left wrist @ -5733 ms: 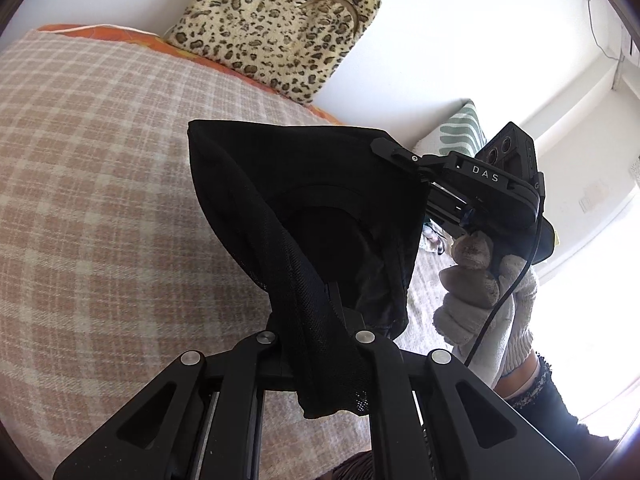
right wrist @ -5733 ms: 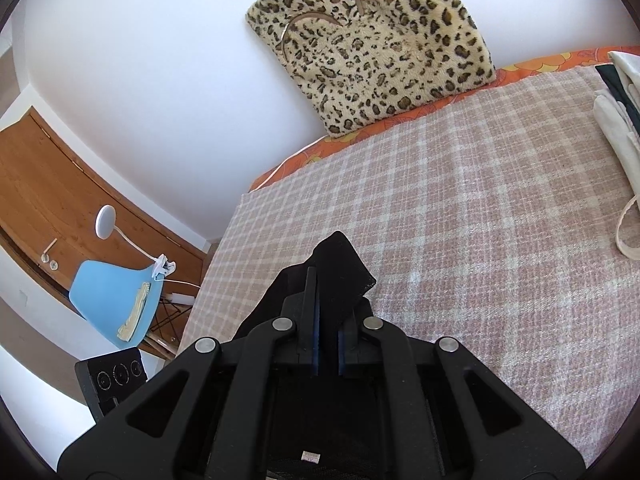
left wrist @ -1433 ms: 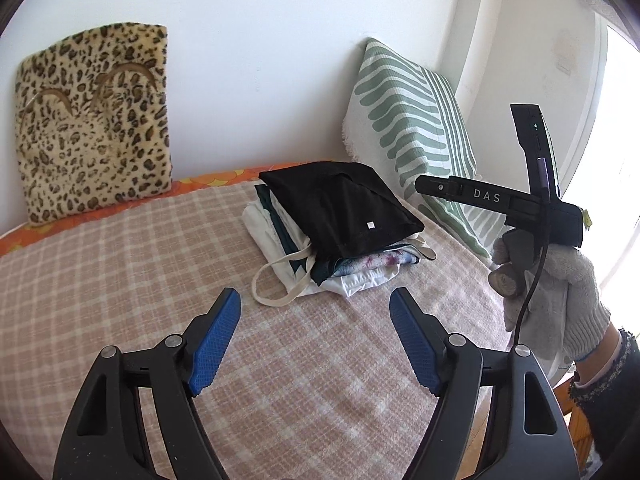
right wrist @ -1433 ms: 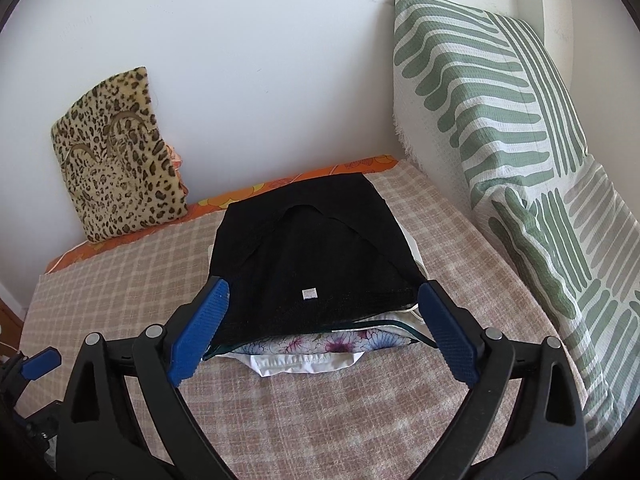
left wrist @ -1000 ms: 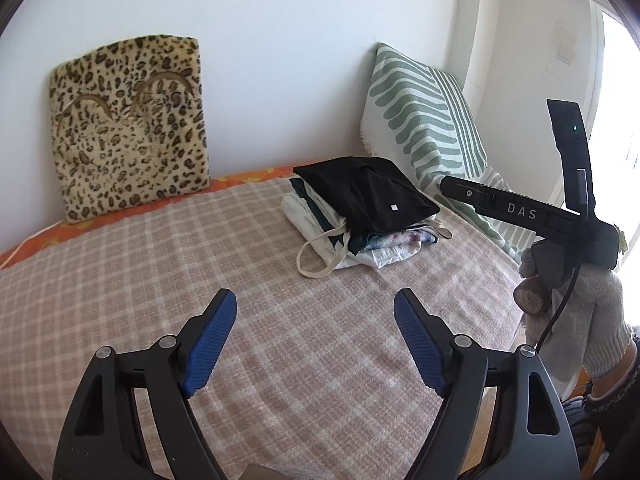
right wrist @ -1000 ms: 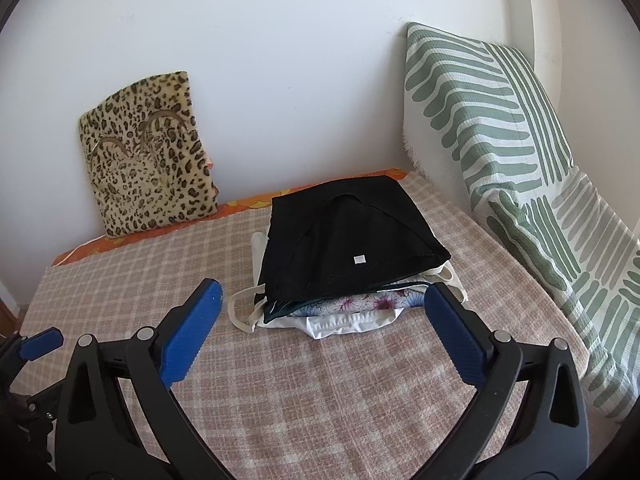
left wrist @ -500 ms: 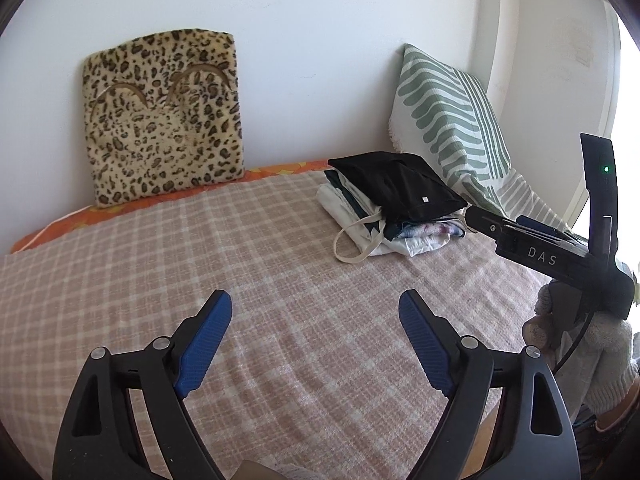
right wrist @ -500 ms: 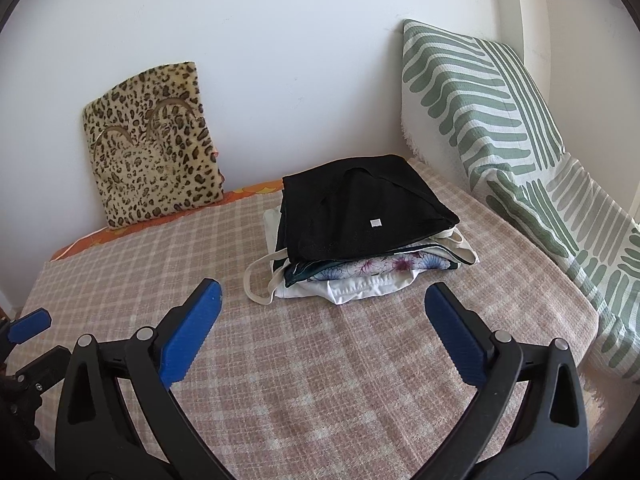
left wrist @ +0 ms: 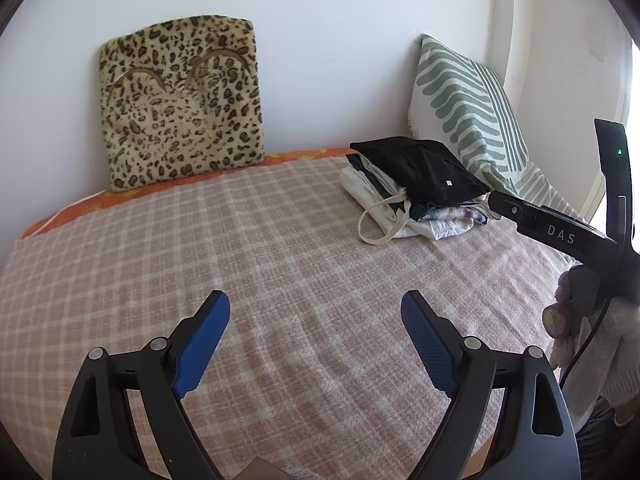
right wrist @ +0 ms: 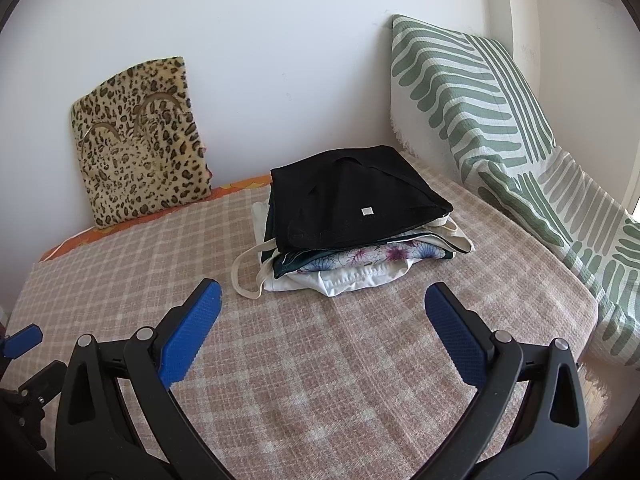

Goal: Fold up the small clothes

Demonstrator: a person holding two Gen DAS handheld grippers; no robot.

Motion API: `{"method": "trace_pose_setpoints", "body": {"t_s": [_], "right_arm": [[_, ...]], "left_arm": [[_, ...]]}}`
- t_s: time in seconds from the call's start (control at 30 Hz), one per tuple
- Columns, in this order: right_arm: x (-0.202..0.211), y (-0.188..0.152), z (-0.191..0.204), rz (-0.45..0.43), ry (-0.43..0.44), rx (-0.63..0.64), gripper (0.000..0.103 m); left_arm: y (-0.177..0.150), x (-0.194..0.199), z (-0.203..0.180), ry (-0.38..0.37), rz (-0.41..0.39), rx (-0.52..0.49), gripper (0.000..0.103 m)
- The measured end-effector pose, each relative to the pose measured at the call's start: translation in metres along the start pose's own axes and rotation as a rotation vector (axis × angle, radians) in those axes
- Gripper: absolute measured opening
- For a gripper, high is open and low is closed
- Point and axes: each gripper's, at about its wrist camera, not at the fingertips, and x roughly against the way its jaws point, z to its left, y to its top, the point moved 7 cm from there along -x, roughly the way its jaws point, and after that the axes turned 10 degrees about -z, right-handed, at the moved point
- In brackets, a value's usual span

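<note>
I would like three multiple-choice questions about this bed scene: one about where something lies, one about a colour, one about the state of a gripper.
1. Where does the black garment lie?
A. on top of the pile of folded clothes
B. spread flat alone on the blanket
C. between a gripper's fingers

2. What colour are the stripes of the pillow at the right?
A. blue
B. green
C. red

3. How is the right gripper?
A. shut on a garment
B. shut and empty
C. open and empty

Answers:
1. A, it covers the pile of folded clothes.
2. B, green bands on white.
3. C, its blue pads stand far apart over the checked blanket.
</note>
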Motion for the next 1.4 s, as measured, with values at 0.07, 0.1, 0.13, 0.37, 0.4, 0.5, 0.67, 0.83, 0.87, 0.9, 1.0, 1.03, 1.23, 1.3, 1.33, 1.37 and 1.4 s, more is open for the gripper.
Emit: {"method": "trace_pose_setpoints", "body": {"t_s": [0.07, 0.1, 0.13, 0.37, 0.4, 0.5, 0.67, 0.83, 0.87, 0.9, 1.0, 1.03, 1.23, 1.3, 1.33, 1.37, 1.4], "right_arm": [[-0.0006, 0.0004, -0.0001, -0.001, 0.0, 0.0, 0.103], [-0.0008, 0.0004, 0.0, 0.001, 0.003, -0.001, 0.103], [-0.0005, 0.0003, 0.0003, 0.002, 0.004, -0.005, 0.103], [0.002, 0.0016, 0.0022, -0.007, 0.007, -0.024, 0.103], [0.0019, 0.0015, 0.0025, -0.008, 0.008, -0.024, 0.103], [0.0022, 0.0007, 0.004, -0.001, 0.011, -0.021, 0.103], [0.0021, 0.0005, 0.005, -0.001, 0.012, -0.02, 0.103], [0.0019, -0.0005, 0.0074, 0.005, 0.016, -0.021, 0.103], [0.0016, -0.0008, 0.0082, 0.006, 0.017, -0.02, 0.103], [0.0017, -0.0007, 0.0087, 0.005, 0.016, -0.018, 0.103], [0.0014, -0.0004, 0.0088, 0.001, 0.017, -0.018, 0.103], [0.0012, -0.0003, 0.0087, 0.001, 0.017, -0.02, 0.103], [0.0021, 0.0008, 0.0087, 0.003, 0.021, -0.025, 0.103], [0.0019, 0.0004, 0.0082, 0.004, 0.022, -0.024, 0.103], [0.0018, 0.0003, 0.0083, 0.005, 0.023, -0.026, 0.103], [0.0027, 0.0007, 0.0082, 0.005, 0.023, -0.028, 0.103], [0.0027, 0.0007, 0.0081, 0.004, 0.022, -0.028, 0.103]], "left_arm": [[-0.0019, -0.0013, -0.0004, -0.004, 0.01, 0.001, 0.088], [-0.0024, -0.0015, -0.0005, -0.003, 0.011, 0.003, 0.088], [-0.0026, -0.0021, -0.0006, -0.002, 0.013, 0.001, 0.088], [-0.0026, -0.0024, 0.0013, 0.006, 0.011, 0.008, 0.088], [-0.0024, -0.0022, 0.002, 0.009, 0.01, 0.009, 0.088], [-0.0019, -0.0008, 0.003, 0.012, 0.006, 0.013, 0.088], [-0.0002, 0.0023, 0.0042, 0.013, -0.004, 0.017, 0.088], [0.0006, 0.0048, 0.0047, 0.015, -0.009, 0.017, 0.088], [0.0006, 0.0049, 0.0049, 0.015, -0.009, 0.018, 0.088], [0.0006, 0.0048, 0.005, 0.014, -0.009, 0.018, 0.088], [0.0008, 0.0051, 0.0055, 0.014, -0.007, 0.024, 0.088], [0.001, 0.0054, 0.0056, 0.015, -0.008, 0.028, 0.088], [0.001, 0.006, 0.0047, 0.019, -0.006, 0.028, 0.088], [0.0011, 0.0059, 0.0051, 0.021, -0.007, 0.029, 0.088], [0.001, 0.006, 0.0049, 0.021, -0.006, 0.029, 0.088], [0.0009, 0.0061, 0.0047, 0.019, -0.006, 0.031, 0.088], [0.0008, 0.0062, 0.0044, 0.018, -0.006, 0.031, 0.088]]}}
